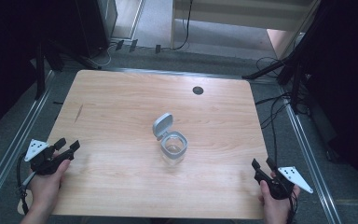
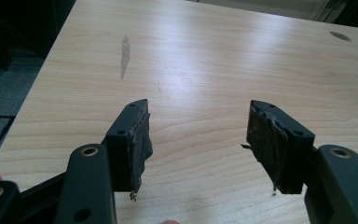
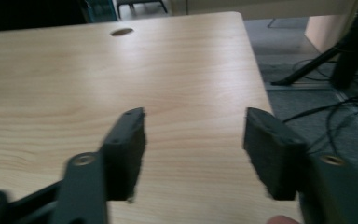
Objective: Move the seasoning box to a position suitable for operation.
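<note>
A small clear jar [image 1: 174, 150] stands near the middle of the wooden table [image 1: 121, 102], its grey flip lid [image 1: 162, 125] swung up and back. My left gripper [image 1: 67, 145] rests at the table's left front edge, held by a hand, jaws apart and empty. Its worn pads [image 2: 141, 140] frame bare wood in the left gripper view [image 2: 198, 135]. My right gripper [image 1: 262, 162] sits at the right front corner, open and empty, well clear of the jar. In the right gripper view [image 3: 193, 135] its jaws point along the table's right side.
A round cable hole [image 1: 197, 90] sits near the far edge of the table. A dark streak [image 2: 125, 56] marks the wood at the left. Cables [image 1: 275, 112] and black stand legs [image 1: 270, 70] lie on the floor to the right. Metal rails [image 1: 9, 149] run along both sides.
</note>
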### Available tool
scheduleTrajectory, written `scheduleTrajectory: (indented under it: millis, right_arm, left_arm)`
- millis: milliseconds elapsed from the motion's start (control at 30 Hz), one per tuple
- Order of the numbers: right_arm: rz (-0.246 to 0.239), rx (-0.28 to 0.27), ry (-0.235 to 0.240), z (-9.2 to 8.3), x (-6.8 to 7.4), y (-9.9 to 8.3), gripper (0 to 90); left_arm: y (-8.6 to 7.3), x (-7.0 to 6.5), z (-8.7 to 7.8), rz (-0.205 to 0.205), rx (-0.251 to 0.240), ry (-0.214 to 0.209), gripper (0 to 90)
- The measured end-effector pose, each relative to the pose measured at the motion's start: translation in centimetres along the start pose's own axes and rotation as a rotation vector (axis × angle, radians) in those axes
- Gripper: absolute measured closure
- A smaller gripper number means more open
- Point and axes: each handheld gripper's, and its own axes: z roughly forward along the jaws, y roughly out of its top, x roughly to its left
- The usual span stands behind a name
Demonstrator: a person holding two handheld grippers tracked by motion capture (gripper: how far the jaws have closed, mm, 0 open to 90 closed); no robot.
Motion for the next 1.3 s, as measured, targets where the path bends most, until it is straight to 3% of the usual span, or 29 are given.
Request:
scheduleTrajectory:
  millis: [33,67,133,167,200,267,300,367,433,533,600,633,667,700,833,933,967,1000,1033,1200,1300]
  right_arm:
    - [0.000,0.000,0.000,0.0,0.0,0.0,45.3]
    - [0.051,-0.018,0.077,0.1,0.4,0.3,53.1]
    - [0.065,-0.027,0.078,0.1,0.7,0.3,56.7]
    - [0.060,-0.039,0.071,0.3,1.9,0.7,63.6]
    - [0.060,-0.039,0.071,0.3,1.9,0.7,63.6]
    - [0.018,-0.047,0.124,0.8,3.7,1.5,70.8]
    - [0.018,-0.047,0.124,0.8,3.7,1.5,70.8]
    - [0.008,-0.040,0.137,1.1,4.9,2.0,80.5]
    - [0.007,-0.033,0.165,1.5,6.0,2.5,88.9]
    - [0.005,-0.019,0.231,2.7,7.5,3.2,90.0]
    - [-0.003,-0.018,0.243,3.1,7.9,3.4,90.0]
    - [-0.005,-0.015,0.273,3.9,8.9,3.8,90.0]
    - [-0.005,-0.015,0.273,3.9,8.9,3.8,90.0]
    - [-0.011,-0.009,0.295,4.6,9.9,4.2,90.0]
    - [-0.040,0.008,0.330,5.7,11.5,4.8,90.0]
    - [-0.066,0.017,0.369,6.7,13.0,5.3,90.0]
    - [-0.069,0.021,0.377,7.0,13.3,5.4,90.0]
    - [-0.085,0.025,0.399,7.6,14.2,5.5,90.0]
    - [-0.078,0.028,0.408,7.7,14.4,5.5,90.0]
    - [-0.060,0.032,0.446,8.5,15.2,5.2,90.0]
    - [-0.070,0.049,0.465,9.0,15.6,4.9,90.0]
  left_arm:
    - [0.0,0.0,0.0,0.000,0.000,0.000,40.0]
    - [0.0,0.1,0.0,-0.006,0.003,0.003,40.0]
    - [0.0,0.1,0.1,-0.017,0.003,0.008,40.0]
    - [0.0,0.1,0.0,-0.017,0.003,0.009,40.1]
    - [0.0,0.1,0.0,-0.015,0.002,0.009,40.1]
    - [0.0,0.0,0.0,-0.006,0.007,0.006,40.1]
    - [0.0,0.0,0.0,-0.003,0.006,0.006,40.1]
    - [-0.1,-0.1,-0.1,-0.002,-0.001,0.007,41.2]
    - [-0.1,-0.4,-0.2,0.014,-0.007,0.025,45.5]
    - [0.0,-1.3,-0.3,0.037,0.006,0.055,55.5]
    - [0.3,-2.2,-0.3,-0.025,0.026,0.021,57.2]
    - [0.9,-3.9,-0.2,-0.014,0.025,0.002,57.2]
    - [0.9,-3.9,-0.2,-0.014,0.025,0.002,56.5]
    - [1.2,-5.2,-0.1,0.002,0.016,-0.026,55.8]
    - [2.1,-9.2,0.7,0.057,0.018,-0.100,56.3]
    - [2.5,-11.8,1.4,0.093,0.024,-0.131,64.0]
    - [2.6,-12.9,1.8,0.090,0.026,-0.161,67.4]
    - [2.7,-14.3,2.4,0.079,0.046,-0.220,75.5]
    - [2.7,-14.3,2.4,0.079,0.046,-0.220,79.1]
    - [2.5,-18.1,3.8,0.130,0.084,-0.297,90.0]
    - [2.0,-19.8,4.3,0.149,0.096,-0.349,90.0]
